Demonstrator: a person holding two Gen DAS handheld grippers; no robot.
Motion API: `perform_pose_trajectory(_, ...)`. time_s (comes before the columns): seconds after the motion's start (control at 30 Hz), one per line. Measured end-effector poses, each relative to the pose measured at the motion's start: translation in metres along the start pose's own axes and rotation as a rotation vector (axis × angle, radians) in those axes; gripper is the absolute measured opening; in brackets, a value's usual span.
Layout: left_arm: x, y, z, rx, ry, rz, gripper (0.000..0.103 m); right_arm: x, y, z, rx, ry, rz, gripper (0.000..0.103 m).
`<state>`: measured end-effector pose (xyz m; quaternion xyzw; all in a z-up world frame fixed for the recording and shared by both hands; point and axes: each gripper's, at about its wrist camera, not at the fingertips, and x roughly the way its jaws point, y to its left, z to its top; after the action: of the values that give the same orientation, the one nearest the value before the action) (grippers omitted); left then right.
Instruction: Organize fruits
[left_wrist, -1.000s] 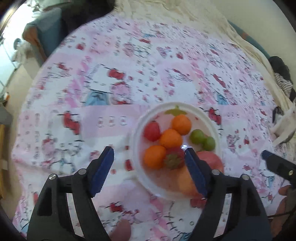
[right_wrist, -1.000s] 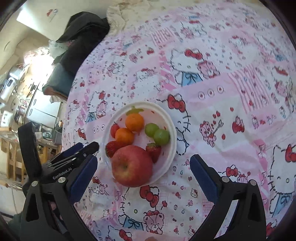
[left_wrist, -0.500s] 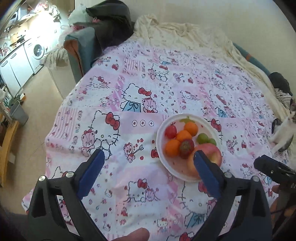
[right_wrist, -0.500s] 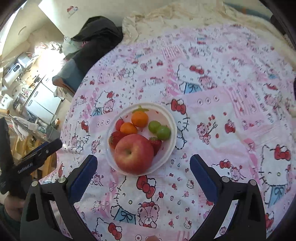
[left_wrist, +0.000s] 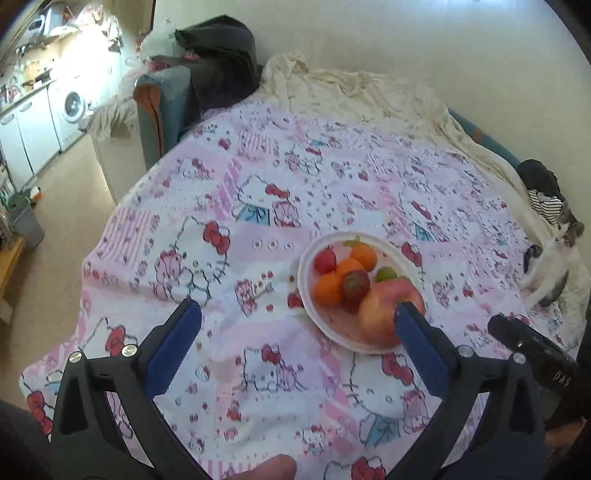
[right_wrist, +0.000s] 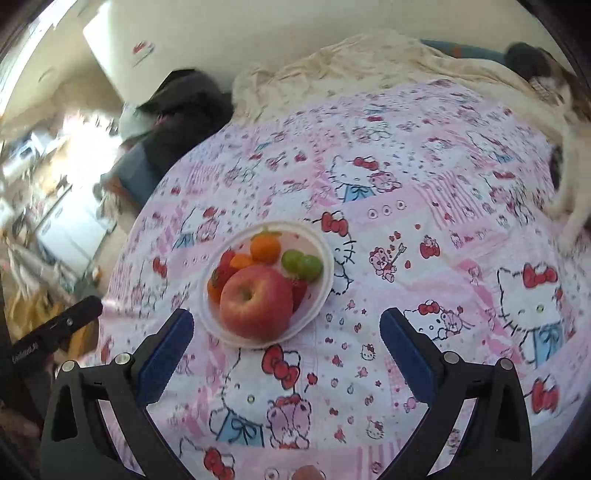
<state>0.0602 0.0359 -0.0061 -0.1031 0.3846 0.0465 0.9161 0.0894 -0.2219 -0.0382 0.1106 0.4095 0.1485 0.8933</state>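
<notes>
A white plate (left_wrist: 306, 291) (right_wrist: 325, 273) sits on the pink cartoon-print cloth and holds all the fruit. On it lie a large red apple (left_wrist: 384, 314) (right_wrist: 256, 301), small oranges (left_wrist: 328, 288) (right_wrist: 265, 248), strawberries (left_wrist: 355, 286) (right_wrist: 223, 271) and two green grapes (left_wrist: 386, 274) (right_wrist: 303, 264). My left gripper (left_wrist: 297, 321) is open and empty, held back from the plate, its right finger in front of the apple. My right gripper (right_wrist: 286, 328) is open and empty, just short of the plate's near rim.
The cloth (left_wrist: 258, 192) covers a round table against a cream sheet (left_wrist: 351, 88). A cat (left_wrist: 550, 266) sits at the table's right edge. A blue chair with dark clothes (left_wrist: 207, 74) stands behind. A kitchen area (left_wrist: 44, 103) lies far left.
Both grippers have pulled back and up from the plate, which now looks smaller and farther. The fruit on the plate has not moved.
</notes>
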Motion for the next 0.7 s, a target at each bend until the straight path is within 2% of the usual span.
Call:
perform_pose_trajectory(0.13,0.001,-0.005,0.002,0.033,-0.042,0.041,0.103,0.010,0.008,0.004,-0.068,-0.019,-0.058,0.103)
perform_pose_trajectory(0.3,-0.002,-0.006,0.002,0.059,-0.058,0.043,0.103,0.011,0.016,0.005,-0.113,-0.039,-0.077,0.103)
perform_pose_trajectory(0.5,0.003,-0.010,-0.002,0.088,-0.039,0.065,0.103,0.007,0.020,0.004,-0.135,-0.070,-0.100,0.103)
perform_pose_trajectory(0.7,0.004,-0.013,-0.006,0.100,-0.032,0.056,0.103,0.004,0.017,0.006,-0.128,-0.083,-0.104,0.103)
